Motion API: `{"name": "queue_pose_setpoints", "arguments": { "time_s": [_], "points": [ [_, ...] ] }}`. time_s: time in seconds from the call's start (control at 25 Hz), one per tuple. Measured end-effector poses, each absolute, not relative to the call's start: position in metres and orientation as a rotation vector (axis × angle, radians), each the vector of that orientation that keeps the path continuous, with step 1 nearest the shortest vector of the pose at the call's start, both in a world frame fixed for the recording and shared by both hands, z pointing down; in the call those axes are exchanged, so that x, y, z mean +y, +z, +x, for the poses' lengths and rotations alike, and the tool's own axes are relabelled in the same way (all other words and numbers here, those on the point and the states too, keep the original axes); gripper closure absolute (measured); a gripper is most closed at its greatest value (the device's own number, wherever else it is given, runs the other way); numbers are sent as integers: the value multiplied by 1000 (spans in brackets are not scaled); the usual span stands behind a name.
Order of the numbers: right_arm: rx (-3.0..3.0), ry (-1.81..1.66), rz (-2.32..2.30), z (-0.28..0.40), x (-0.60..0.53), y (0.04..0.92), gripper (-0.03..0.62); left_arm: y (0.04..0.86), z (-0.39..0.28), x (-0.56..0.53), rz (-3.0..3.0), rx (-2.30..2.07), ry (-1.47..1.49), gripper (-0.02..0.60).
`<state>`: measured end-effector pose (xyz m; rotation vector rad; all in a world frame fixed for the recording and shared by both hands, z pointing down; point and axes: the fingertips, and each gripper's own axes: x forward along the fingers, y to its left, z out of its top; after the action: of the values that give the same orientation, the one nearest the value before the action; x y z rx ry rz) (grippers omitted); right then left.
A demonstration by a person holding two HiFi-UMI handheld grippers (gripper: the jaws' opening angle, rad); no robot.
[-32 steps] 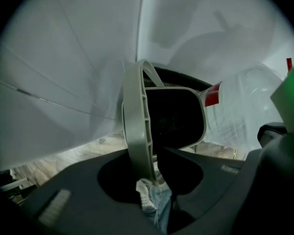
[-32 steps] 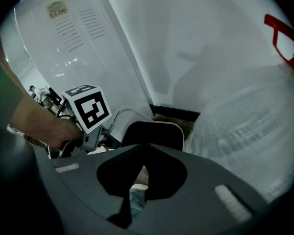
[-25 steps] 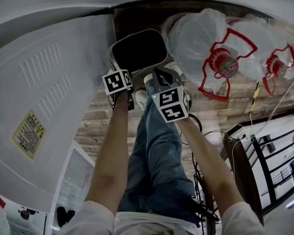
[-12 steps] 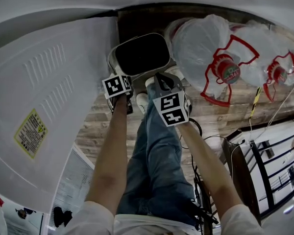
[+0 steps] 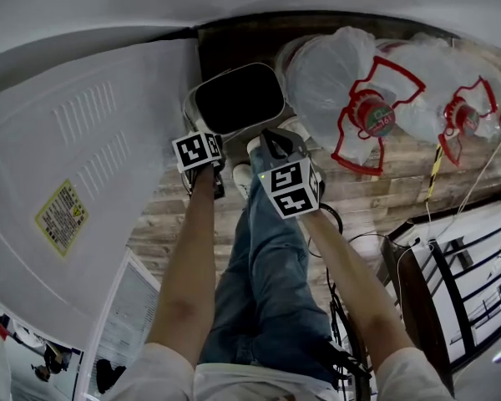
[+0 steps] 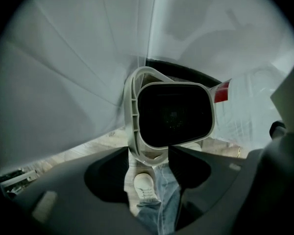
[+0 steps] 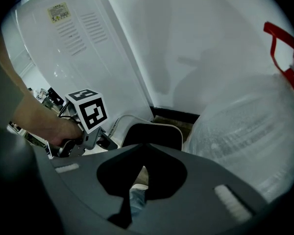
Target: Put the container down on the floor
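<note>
The container (image 5: 238,98) is a white bin with a dark inside, and it hangs above the wood floor (image 5: 376,190) between a white appliance and bagged water bottles. My left gripper (image 5: 205,129) is shut on its near rim. In the left gripper view the bin (image 6: 174,114) fills the middle, with its lower rim between the jaws of that gripper (image 6: 149,153). My right gripper (image 5: 275,137) hovers by the bin's near right corner. In the right gripper view the bin (image 7: 152,135) lies just beyond this gripper (image 7: 141,168), whose jaws are closed to a thin slit with nothing held.
A tall white appliance (image 5: 83,165) with a yellow label stands on the left. Large water bottles (image 5: 351,82) with red handles lie on the right, close to the bin. A black rack (image 5: 459,274) and cables sit at the lower right. The person's shoe (image 6: 146,186) and jeans are under the bin.
The bin and both grippers sit slightly lower in the head view than a second ago. The left gripper's hold has not changed.
</note>
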<state>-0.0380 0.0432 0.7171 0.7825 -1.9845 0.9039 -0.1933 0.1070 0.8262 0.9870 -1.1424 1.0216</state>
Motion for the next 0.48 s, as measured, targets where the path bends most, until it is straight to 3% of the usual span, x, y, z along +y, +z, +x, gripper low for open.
{"name": "queue_pose_setpoints", "arguments": {
  "time_s": [0.48],
  "points": [
    [-1995,906,820,-33,39,690,568,793,-182,106,1000,-1165,966,333]
  ]
}}
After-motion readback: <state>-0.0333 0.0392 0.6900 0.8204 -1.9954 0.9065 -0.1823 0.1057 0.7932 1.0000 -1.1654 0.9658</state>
